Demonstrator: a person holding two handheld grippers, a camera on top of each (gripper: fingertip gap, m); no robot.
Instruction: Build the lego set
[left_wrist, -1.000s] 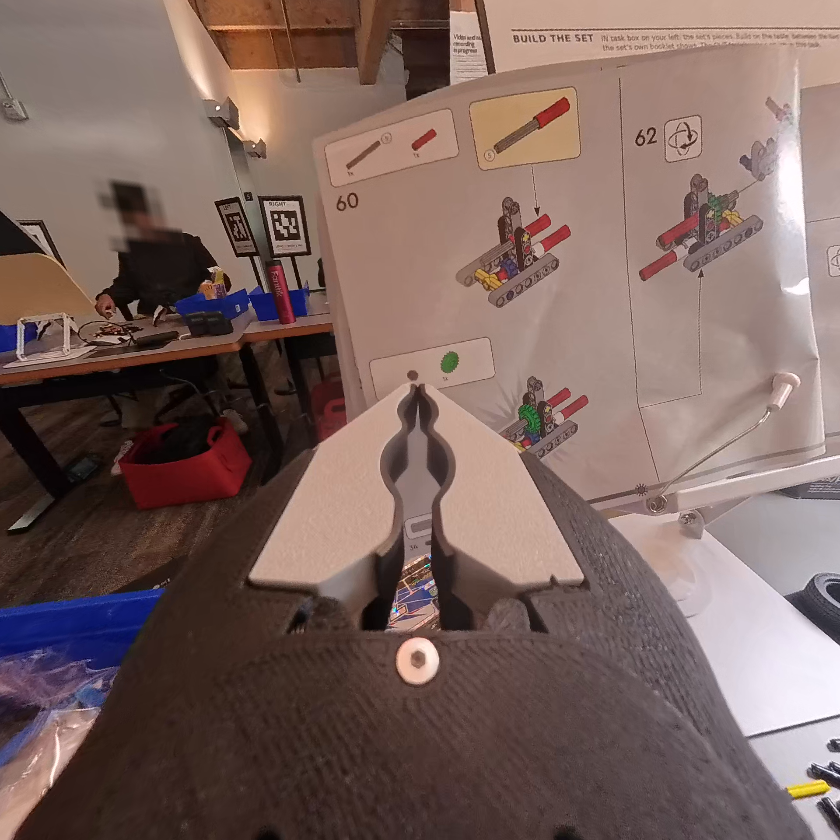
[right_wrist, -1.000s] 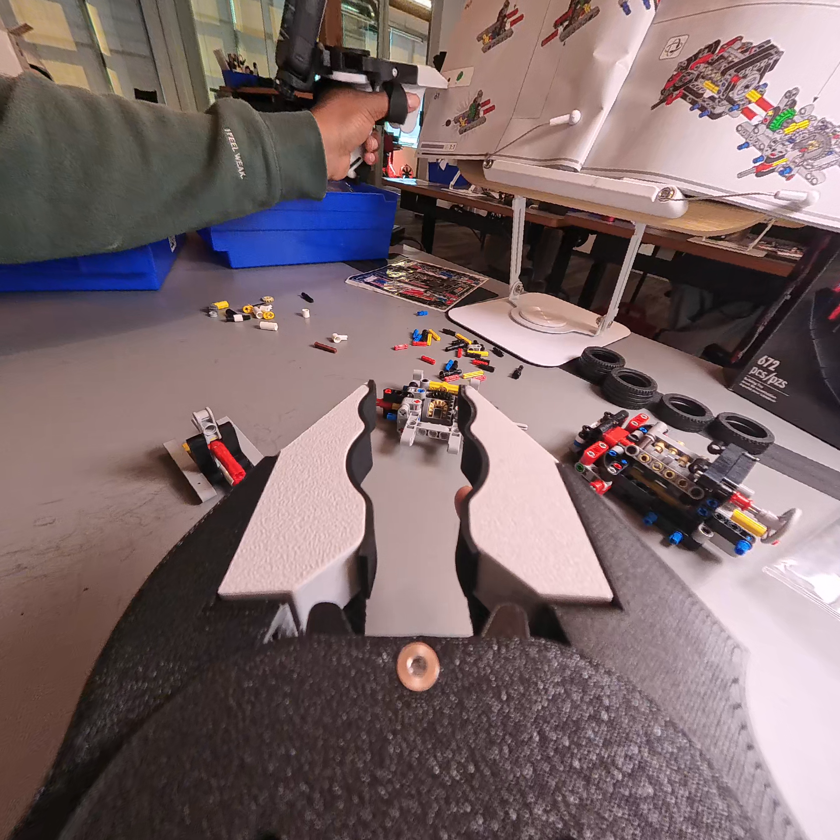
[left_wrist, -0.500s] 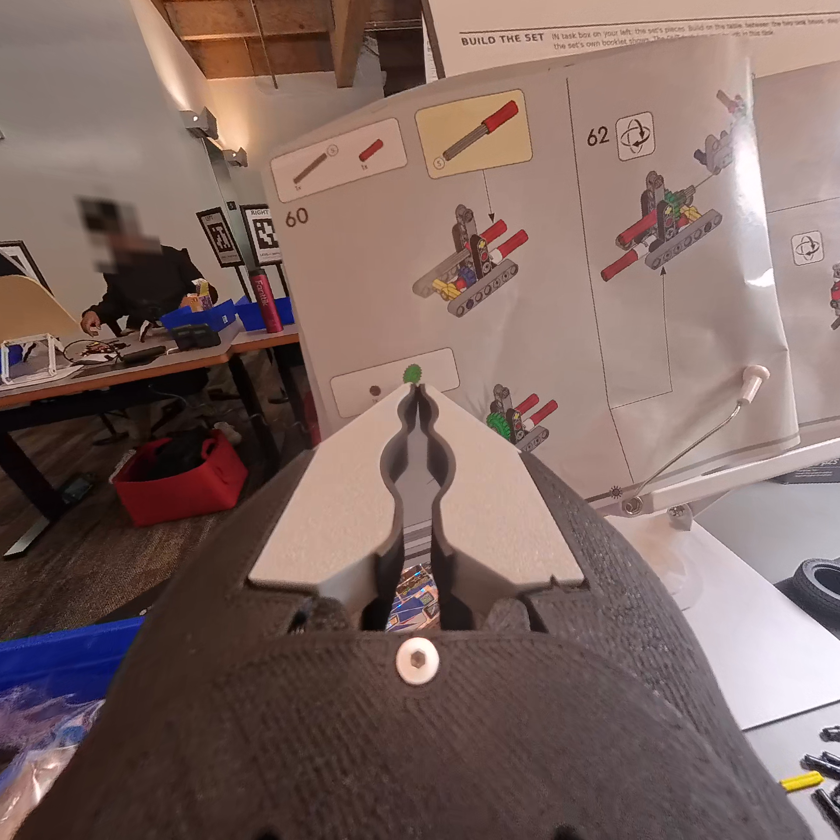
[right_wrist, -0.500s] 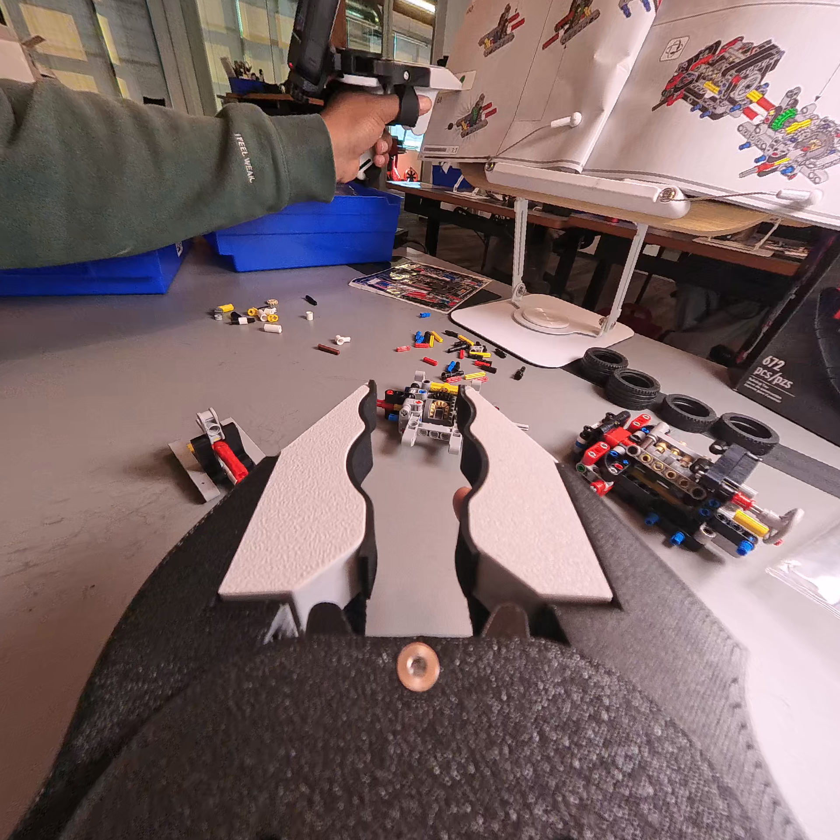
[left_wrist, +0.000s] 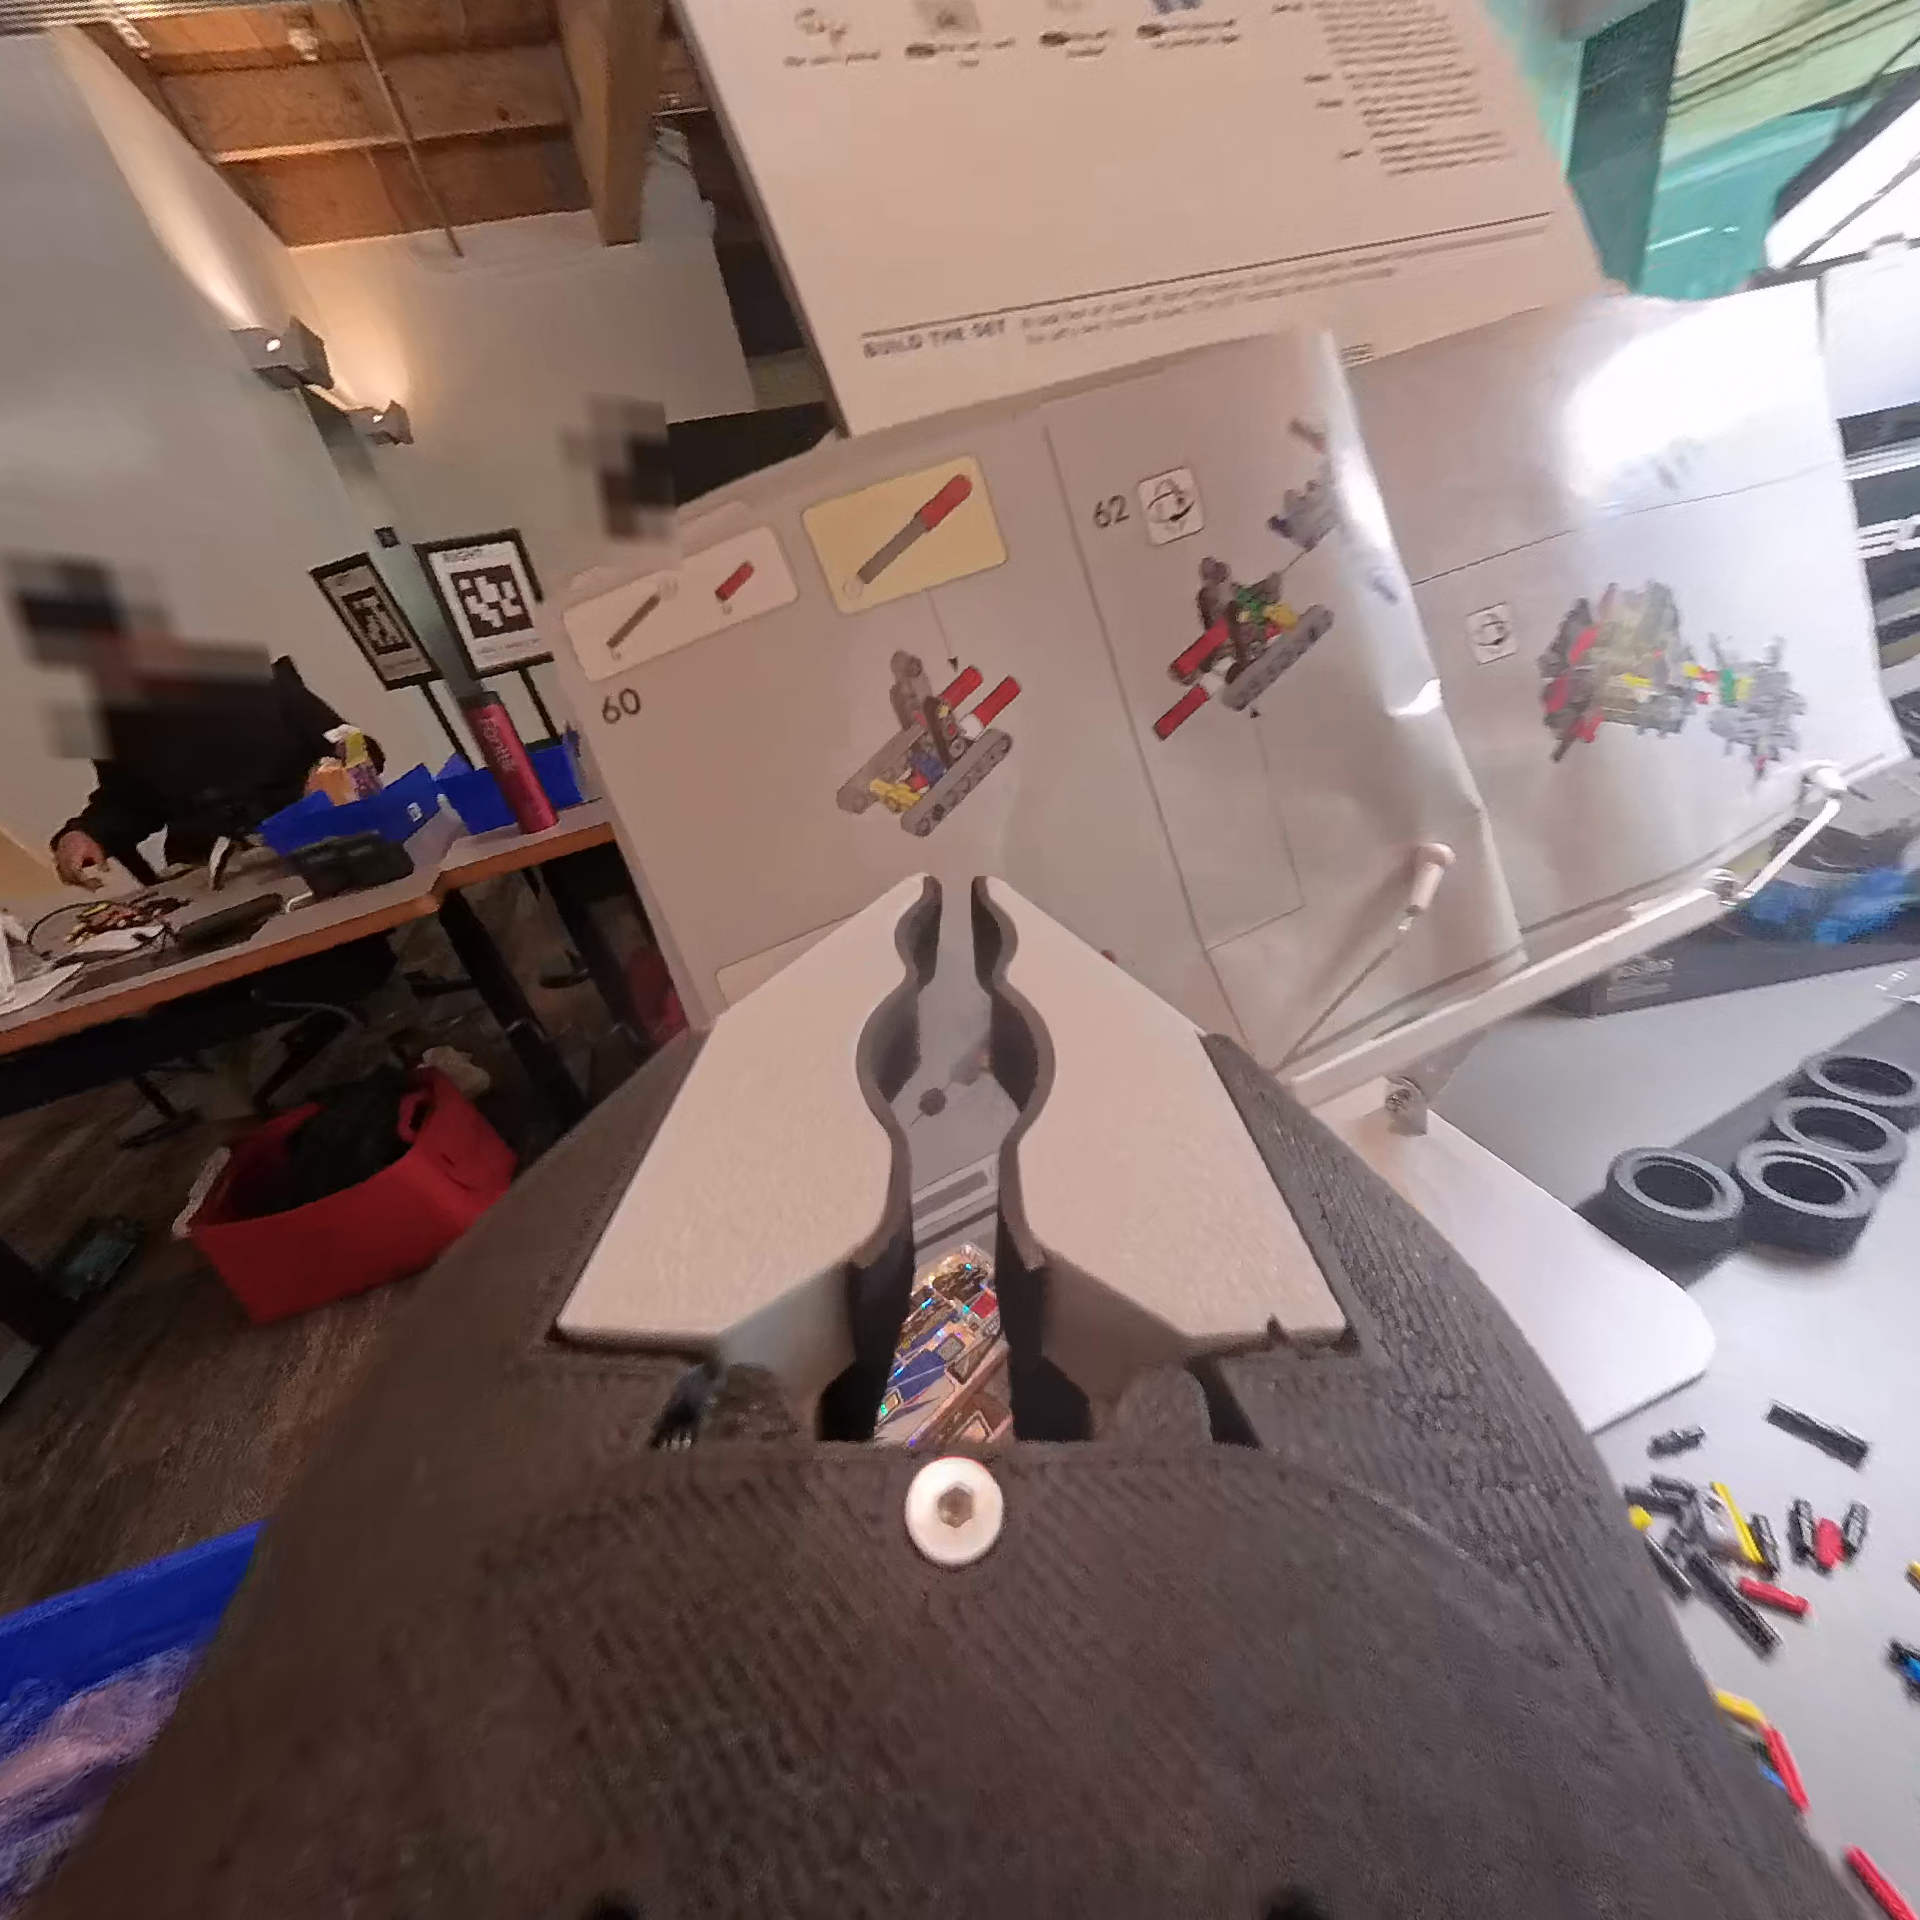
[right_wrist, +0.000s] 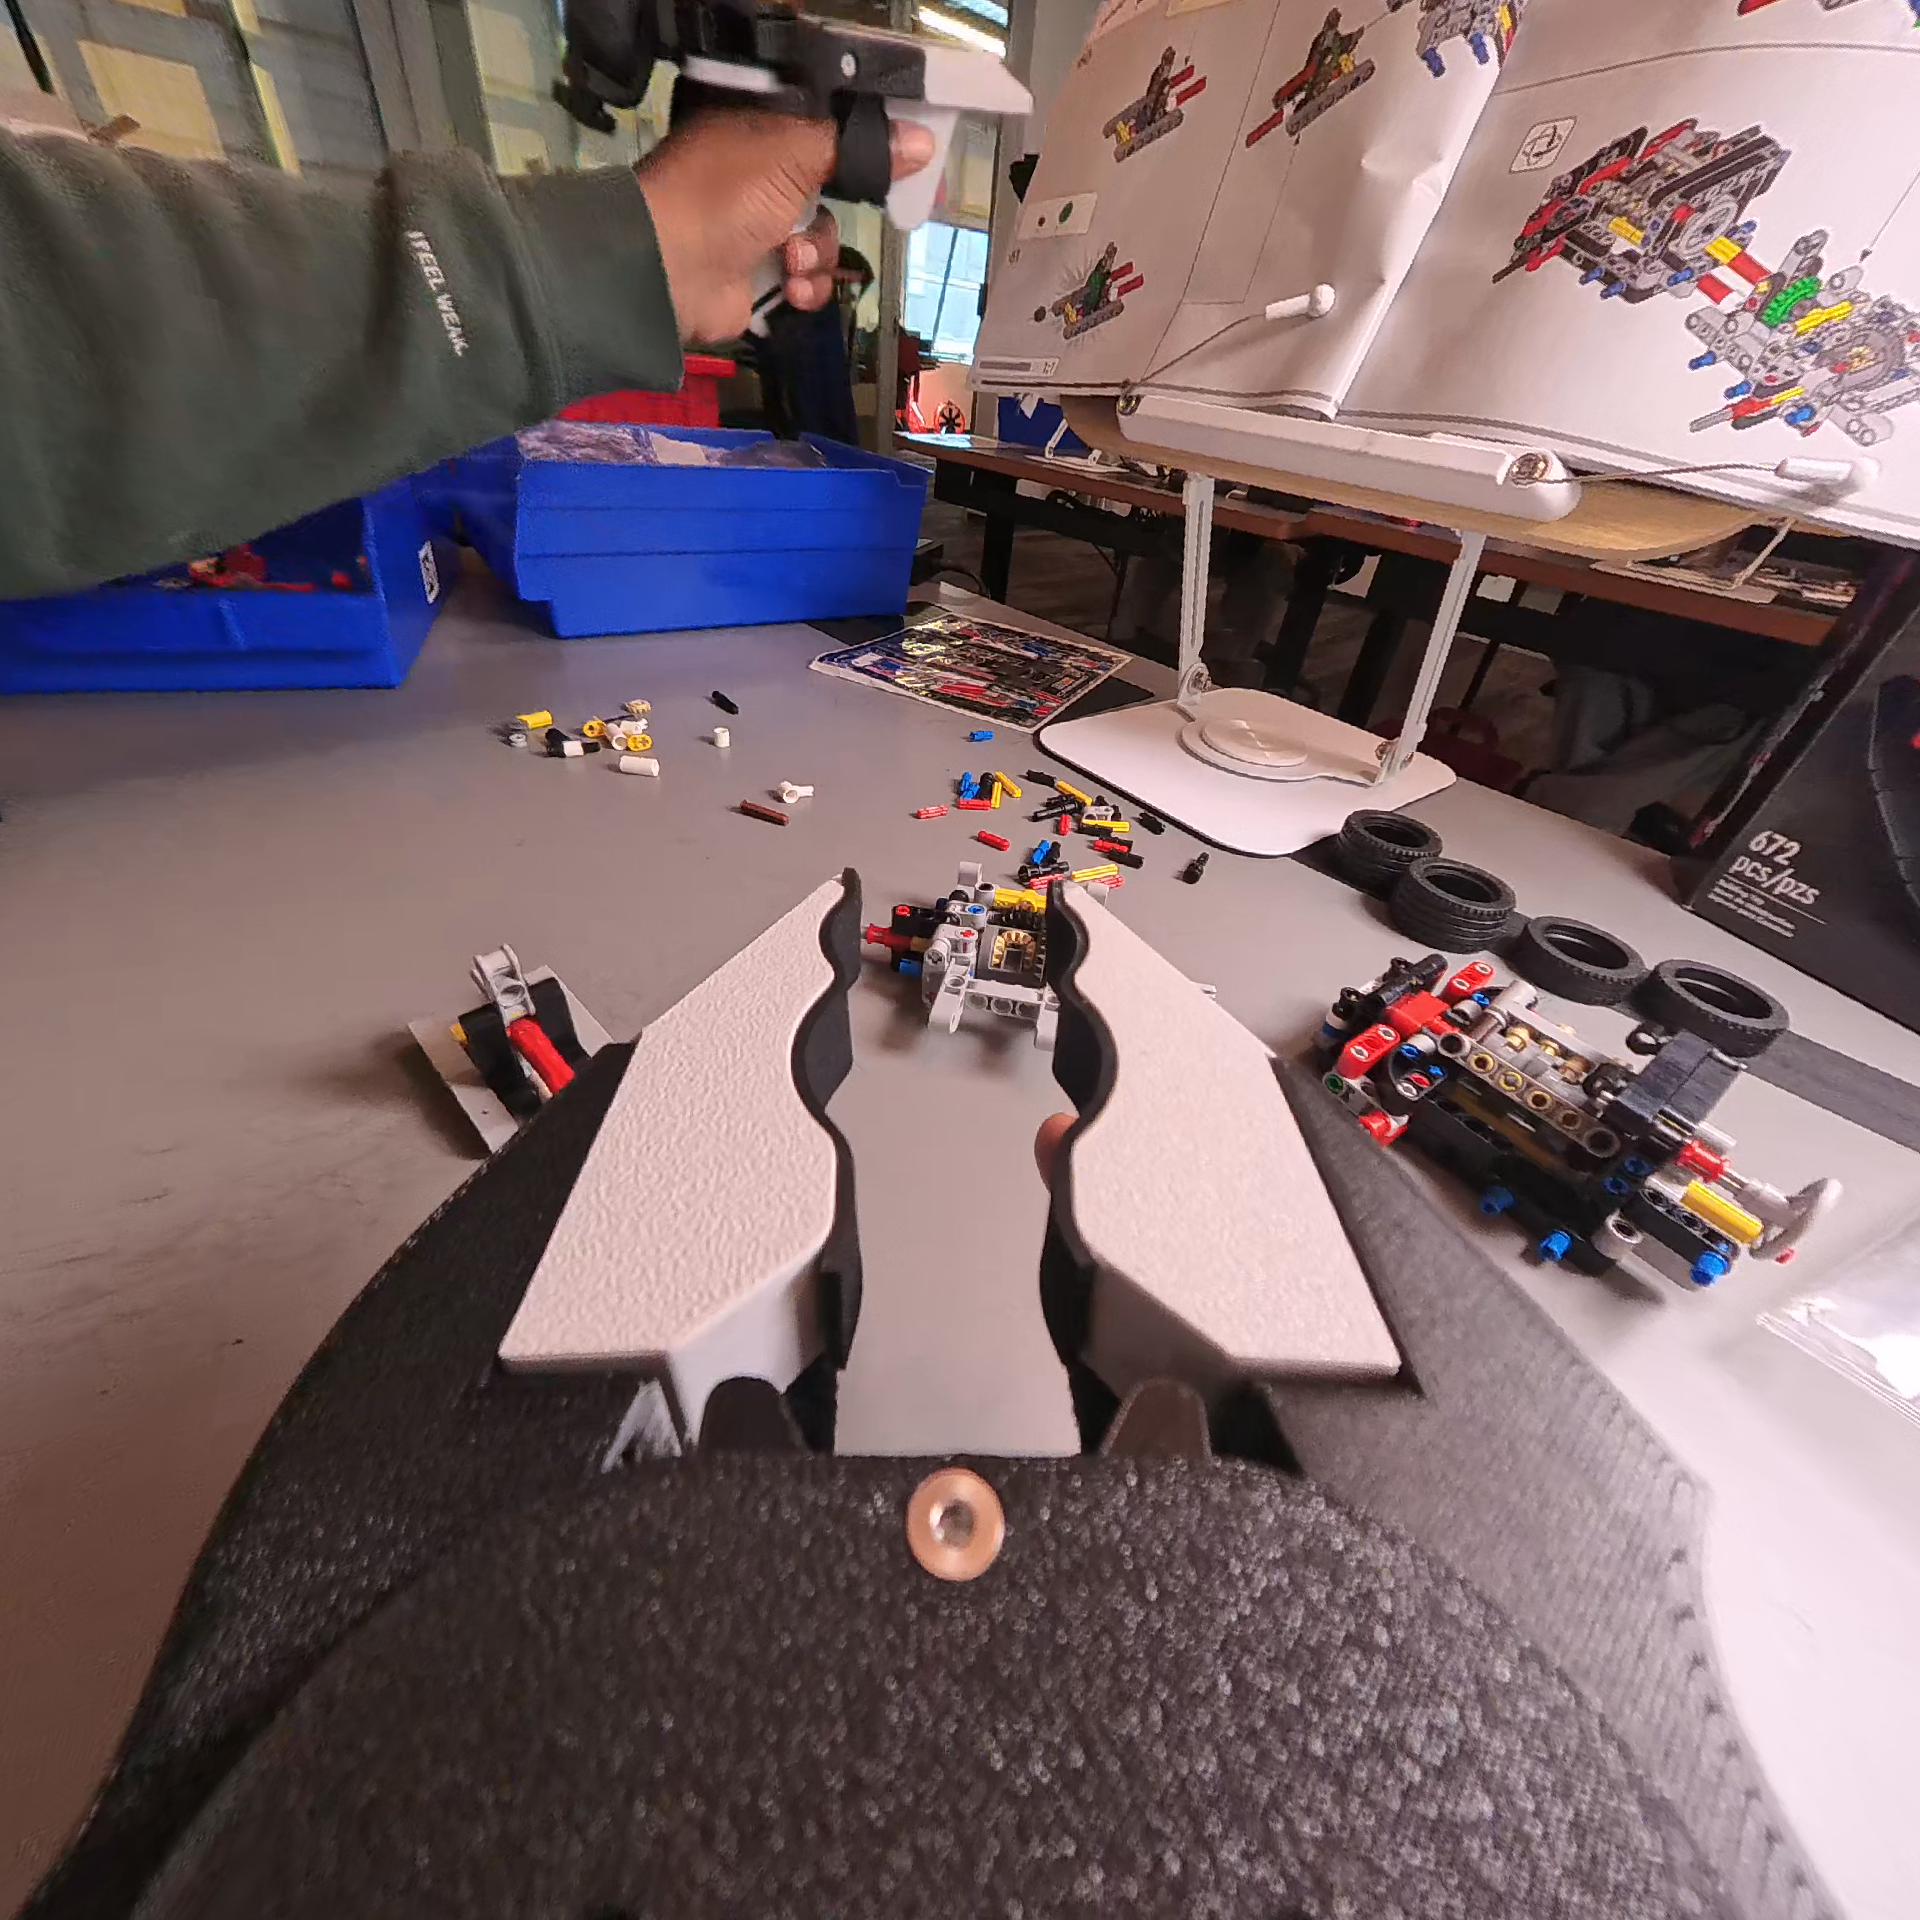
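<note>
**Left tongs raised at the booklet, right tongs low over a small build**

The left tongs (left_wrist: 956, 888) are held high off the desk (right_wrist: 260, 883), pointing at the open instruction booklet (left_wrist: 935, 665) on its white stand (right_wrist: 1247, 764). Their tips stand slightly apart with only a narrow slit between them, and nothing is pinched. From the right wrist view, a hand (right_wrist: 748, 208) in a green sleeve (right_wrist: 260, 332) grips that tool's handle up near the booklet's left edge, the arm stretched across above the blue bins (right_wrist: 707, 530).

The right tongs (right_wrist: 956, 914) lie low and nearly level over the desk, spread wide. A small grey build (right_wrist: 982, 961) with a tan gear, yellow and red bits sits at their tips, between the two pads; its right side is at or against the right pad, while a clear gap shows on the left, so it rests on the desk ungripped. A fingertip (right_wrist: 1055, 1138) peeks out beside the right finger.

Around it: a scatter of loose pins (right_wrist: 1060, 816) in red, blue, yellow and black just beyond the build, another little cluster of pale and yellow pieces (right_wrist: 592, 732) farther left, a sticker sheet (right_wrist: 966, 670) by the stand, four black tyres (right_wrist: 1558, 935) in a row to the right, a larger chassis (right_wrist: 1538, 1112) near the right finger, and a small black-and-red assembly (right_wrist: 514, 1029) on a grey plate at the left.
</note>
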